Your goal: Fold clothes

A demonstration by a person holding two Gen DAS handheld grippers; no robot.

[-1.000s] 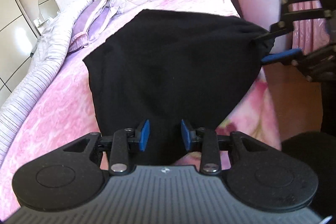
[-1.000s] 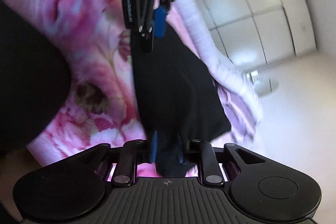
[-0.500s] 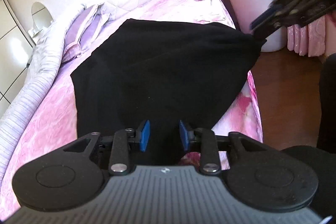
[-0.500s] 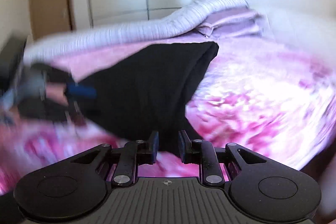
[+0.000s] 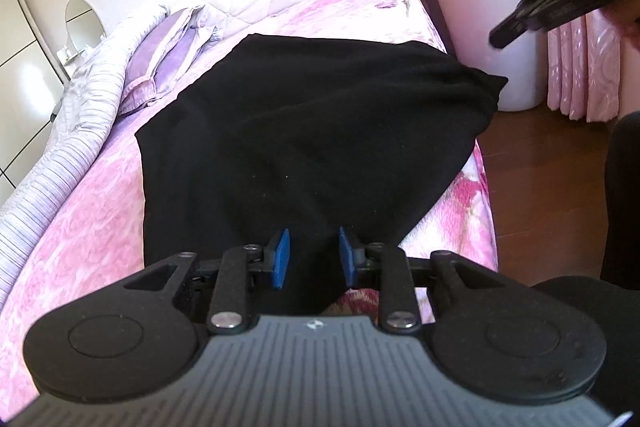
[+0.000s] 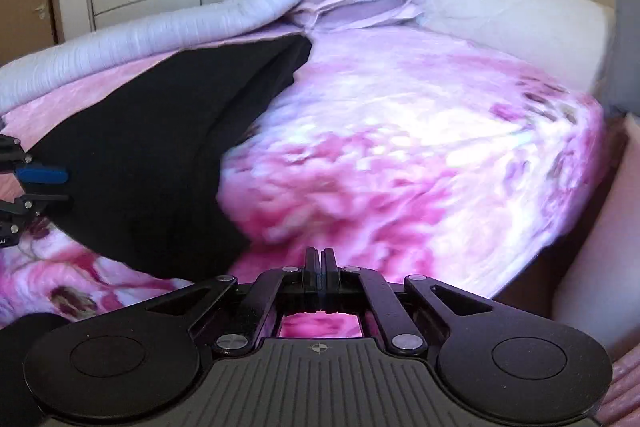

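One black garment (image 5: 320,131), soft knit, spread flat on pink flowered bed cover (image 5: 72,219). Two pillows (image 5: 168,59), striped duvet roll (image 6: 160,31) beyond. White bin (image 5: 492,27) beside bed. Left tool (image 5: 314,259) narrow, blue pads pinching garment's near edge. Right tool (image 6: 319,263) just snapped fully together, empty, clear of cloth.

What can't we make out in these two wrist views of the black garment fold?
- Black garment: its near hem is hidden behind the left gripper body in the left wrist view, so the garment type is unclear.
- Left gripper's hold: cloth lies between the pads; pad contact cannot be told.
- Right gripper: blurred and cut off by the top right edge in the left wrist view.
- Floral bedspread: pattern smeared by motion blur in the right wrist view.
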